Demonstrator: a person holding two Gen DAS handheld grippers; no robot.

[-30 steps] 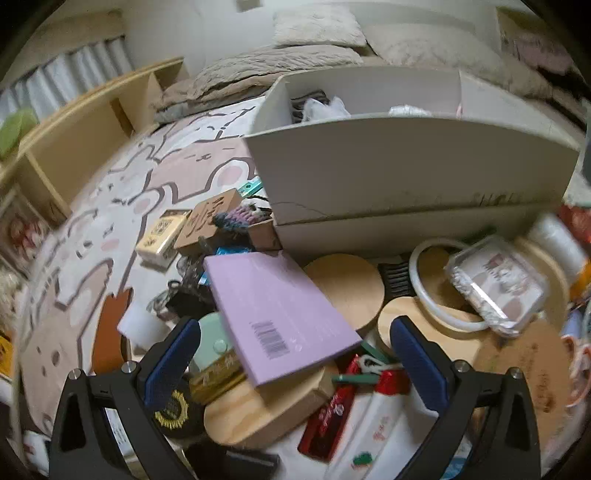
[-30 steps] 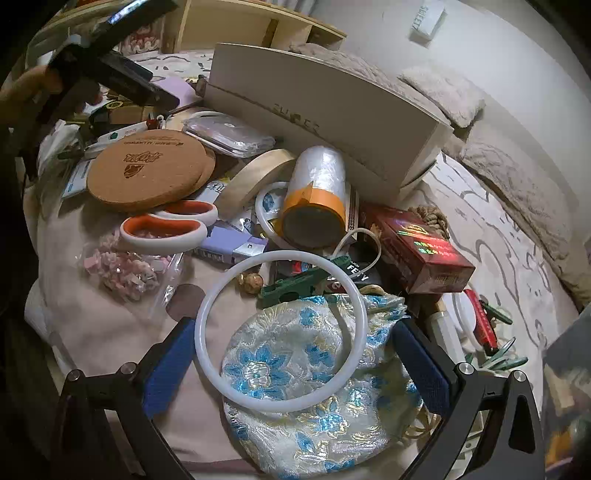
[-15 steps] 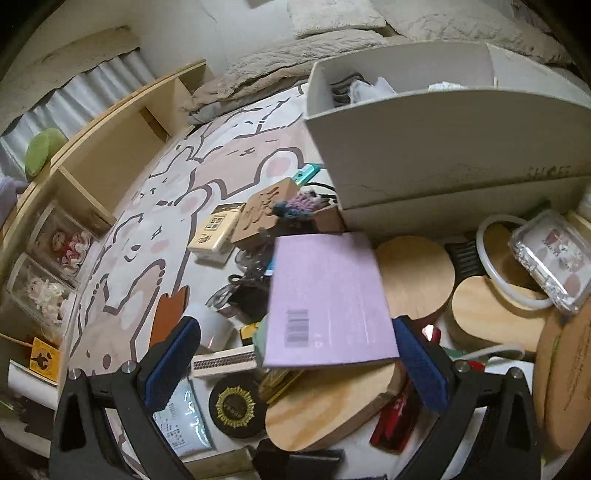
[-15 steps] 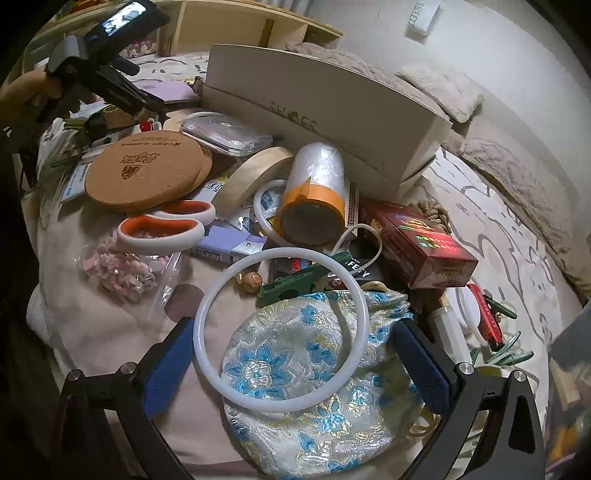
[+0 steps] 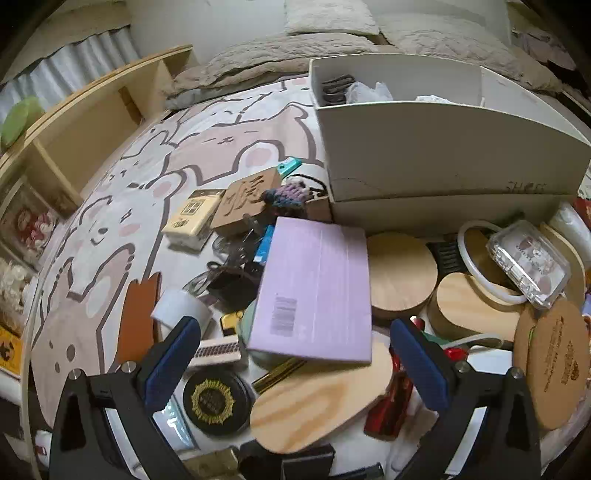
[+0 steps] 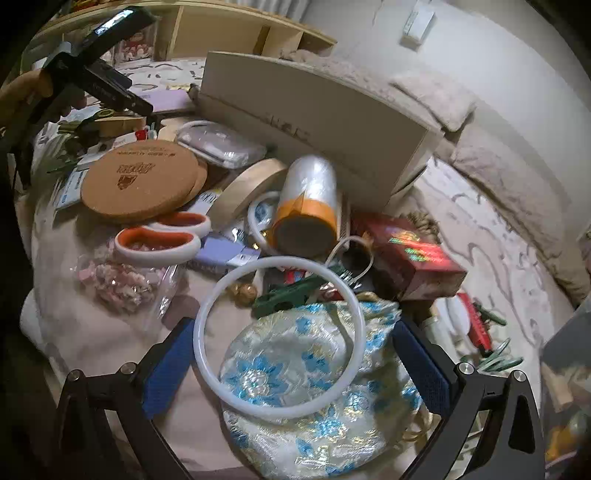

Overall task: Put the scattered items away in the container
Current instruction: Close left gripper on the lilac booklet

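A white divided container (image 5: 443,147) stands at the back of a heap of small items; its outer wall (image 6: 314,107) also shows in the right wrist view. My left gripper (image 5: 295,365) hangs open above a lilac booklet (image 5: 317,288) that rests on a wooden board (image 5: 325,398). Round wooden lids (image 5: 402,273) lie to its right. My right gripper (image 6: 293,369) is open over a white ring (image 6: 279,338) lying on a blue-flowered brocade pouch (image 6: 317,387). Neither gripper holds anything.
Cork coasters (image 6: 140,181), orange-handled scissors (image 6: 159,240), a film roll (image 6: 308,203), a red box (image 6: 410,254) and a clear case (image 5: 528,262) crowd the bedspread. A wooden shelf (image 5: 92,118) runs along the left. Pillows (image 5: 328,18) lie behind the container. A hand holds the left gripper's body (image 6: 99,81).
The left gripper has swung left and drawn back a little, so the lilac booklet now lies centred between its fingers. The right gripper has barely moved.
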